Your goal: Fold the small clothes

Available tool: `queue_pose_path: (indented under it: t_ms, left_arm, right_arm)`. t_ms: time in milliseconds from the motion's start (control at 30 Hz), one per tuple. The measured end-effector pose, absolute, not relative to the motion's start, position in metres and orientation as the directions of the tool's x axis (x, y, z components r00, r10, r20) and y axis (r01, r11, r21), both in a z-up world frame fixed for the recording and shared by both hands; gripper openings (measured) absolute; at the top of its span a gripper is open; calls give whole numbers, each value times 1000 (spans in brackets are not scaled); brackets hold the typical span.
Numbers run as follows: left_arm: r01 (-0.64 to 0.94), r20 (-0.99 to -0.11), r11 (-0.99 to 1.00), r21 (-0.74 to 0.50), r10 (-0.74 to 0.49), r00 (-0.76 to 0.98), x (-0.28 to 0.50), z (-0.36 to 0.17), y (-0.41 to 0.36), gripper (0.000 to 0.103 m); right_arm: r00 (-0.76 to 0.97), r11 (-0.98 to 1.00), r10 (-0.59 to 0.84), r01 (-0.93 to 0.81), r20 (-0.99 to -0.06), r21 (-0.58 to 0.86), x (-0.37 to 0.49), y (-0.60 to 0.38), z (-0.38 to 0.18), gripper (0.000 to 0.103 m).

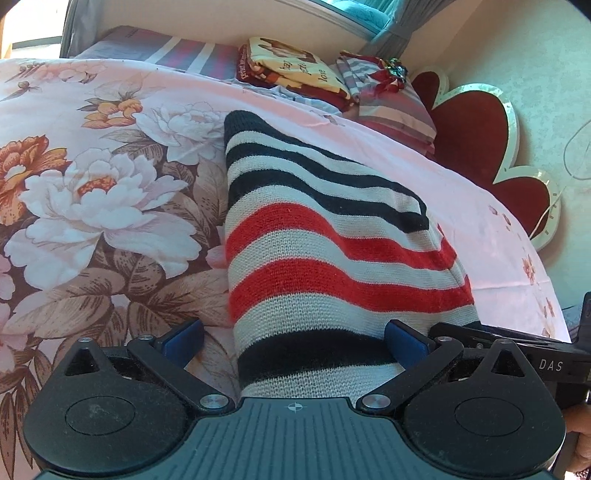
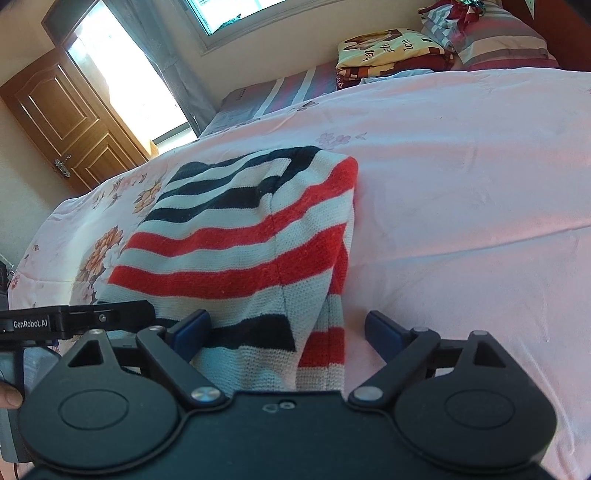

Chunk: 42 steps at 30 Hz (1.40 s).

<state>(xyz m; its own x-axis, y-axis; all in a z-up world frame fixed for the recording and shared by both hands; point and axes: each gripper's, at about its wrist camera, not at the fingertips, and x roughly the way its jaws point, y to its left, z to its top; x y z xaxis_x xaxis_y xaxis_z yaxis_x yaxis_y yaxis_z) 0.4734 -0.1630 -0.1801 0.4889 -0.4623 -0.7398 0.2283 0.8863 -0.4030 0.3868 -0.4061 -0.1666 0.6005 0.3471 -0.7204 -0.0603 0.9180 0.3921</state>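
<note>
A knitted garment [image 1: 325, 251] with black, white and red stripes lies folded on the pink floral bedspread [image 1: 110, 206]. My left gripper [image 1: 295, 339] is open, and the garment's near end lies between its blue pads. The left pad [image 1: 184, 339] stands clear of the cloth, while the right one reaches its edge. In the right wrist view the same garment [image 2: 240, 240] lies on the plain pink part of the bedspread [image 2: 461, 184]. My right gripper [image 2: 288, 328] is open over its near right corner. The right pad [image 2: 384, 328] rests apart from the cloth. The left gripper's body [image 2: 74, 321] shows at the left.
At the head of the bed lie a folded yellow-and-red blanket [image 1: 295, 70], striped pillows [image 1: 391, 99] and a red scalloped headboard [image 1: 476, 136]. A wooden door [image 2: 66, 125] and a bright window [image 2: 240, 14] are beyond the bed's far side. A hand [image 2: 9, 397] shows at the left edge.
</note>
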Motion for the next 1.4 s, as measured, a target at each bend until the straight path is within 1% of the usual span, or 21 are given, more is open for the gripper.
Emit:
queue_pose_path:
  t_ms: [67, 100, 200, 233, 267, 300, 333, 400, 433, 500, 567, 600, 667, 733, 800, 900, 1067, 1233, 1400]
  left_arm:
    - [248, -731, 876, -413, -482, 483, 472, -180, -165, 88]
    - [248, -727, 869, -429, -494, 477, 473, -180, -166, 85]
    - [214, -726, 872, -441, -487, 485, 475, -180, -171, 84]
    - [211, -727, 875, -435, -480, 491, 474, -179, -174, 78]
    - [213, -726, 877, -430, -477, 495, 472, -177, -175, 73]
    - [218, -726, 878, -427, -476, 497, 471, -174, -176, 71]
    - [224, -724, 877, -425, -478, 497, 469, -172, -175, 67]
    - [232, -725, 872, -431, -488, 486, 472, -173, -172, 67]
    - [227, -728, 873, -432, -486, 483, 474, -176, -172, 67]
    - [215, -730, 874, -436, -483, 483, 478, -180, -174, 67]
    - [221, -738, 885, -409, -463, 490, 476, -177, -178, 67]
    - [226, -739, 888, -400, -458, 493, 475, -176, -180, 67]
    - [219, -739, 891, -399, -453, 498, 472, -171, -179, 63]
    - [238, -736, 895, -377, -446, 510, 468, -164, -180, 60]
    - [254, -739, 901, -353, -435, 515, 465, -157, -180, 60]
    - [255, -734, 903, -346, -430, 525, 461, -148, -177, 60]
    - [254, -728, 909, -331, -417, 544, 452, -134, -164, 59]
    - [243, -713, 919, -310, -394, 581, 441, -115, -134, 59]
    - [211, -704, 940, -268, -341, 623, 437, -94, -77, 59]
  right_arm:
    - [604, 917, 351, -67, -716, 393, 387, -407, -167, 91]
    - [605, 917, 352, -68, -714, 394, 388, -407, -168, 90]
    - [613, 918, 350, -76, -708, 389, 392, -404, -169, 87]
    - [615, 915, 357, -79, -703, 396, 392, -402, -169, 73]
    - [607, 895, 396, -90, -688, 436, 393, -402, -169, 63]
    - [601, 882, 407, -65, -688, 466, 393, -403, -169, 57]
    - [596, 876, 415, -59, -687, 478, 392, -404, -167, 48]
    - [597, 881, 416, -79, -686, 466, 389, -403, -162, 43]
    - [597, 883, 414, -80, -687, 463, 389, -403, -162, 44]
    - [589, 874, 421, -60, -690, 482, 394, -404, -168, 49]
    - [596, 865, 423, -41, -682, 501, 396, -404, -172, 50]
    - [601, 864, 418, -30, -682, 503, 395, -403, -172, 49]
    - [610, 863, 408, -15, -679, 506, 390, -401, -168, 44]
    - [622, 858, 410, -14, -667, 513, 385, -400, -161, 41]
    - [629, 850, 420, -18, -655, 527, 382, -399, -156, 40]
    - [625, 849, 428, -30, -653, 528, 378, -393, -151, 40]
    - [637, 825, 462, -53, -617, 563, 366, -384, -141, 40]
    - [648, 813, 489, -96, -583, 575, 363, -362, -127, 39]
    - [646, 782, 540, -148, -540, 606, 373, -321, -114, 39]
